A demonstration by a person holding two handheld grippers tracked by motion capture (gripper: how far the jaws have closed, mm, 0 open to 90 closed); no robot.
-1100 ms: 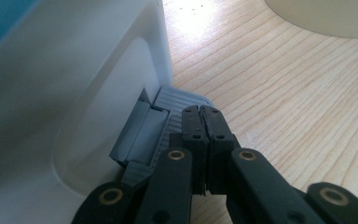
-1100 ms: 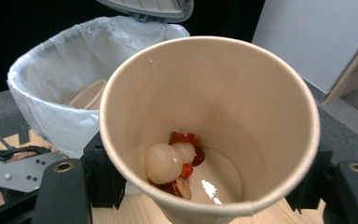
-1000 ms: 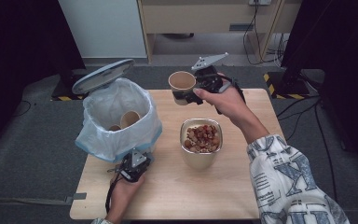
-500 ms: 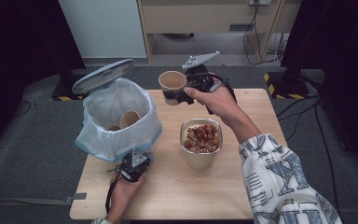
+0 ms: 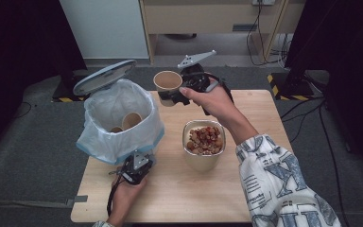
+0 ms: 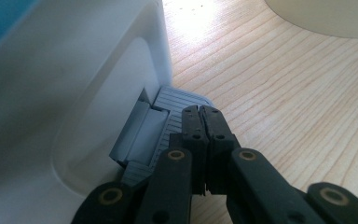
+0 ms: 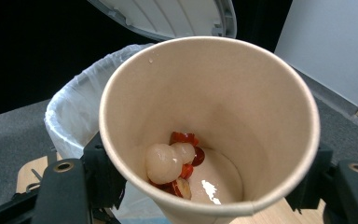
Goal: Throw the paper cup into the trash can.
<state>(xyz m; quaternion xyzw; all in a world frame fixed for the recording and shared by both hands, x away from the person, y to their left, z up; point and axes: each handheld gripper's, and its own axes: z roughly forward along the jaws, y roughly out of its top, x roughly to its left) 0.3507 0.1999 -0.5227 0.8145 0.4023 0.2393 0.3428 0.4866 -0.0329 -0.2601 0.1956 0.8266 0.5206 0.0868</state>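
Left gripper point(image 6: 204, 114): jaws pressed together, resting tips on the grey pedal point(image 6: 168, 126) at the foot of the bin point(image 5: 118, 118), lid point(image 5: 104, 76) standing open above. Two cups point(image 5: 131, 120) lying inside the liner. Right of that gripper, bowl point(image 5: 204, 144) of snacks sitting on the table point(image 5: 264, 109). Right gripper point(image 5: 177, 97): clamping a paper cup point(image 7: 209, 130) between its jaws, holding it aloft beside the bin's rim; leftover bits point(image 7: 175, 165) lying at the cup's bottom.
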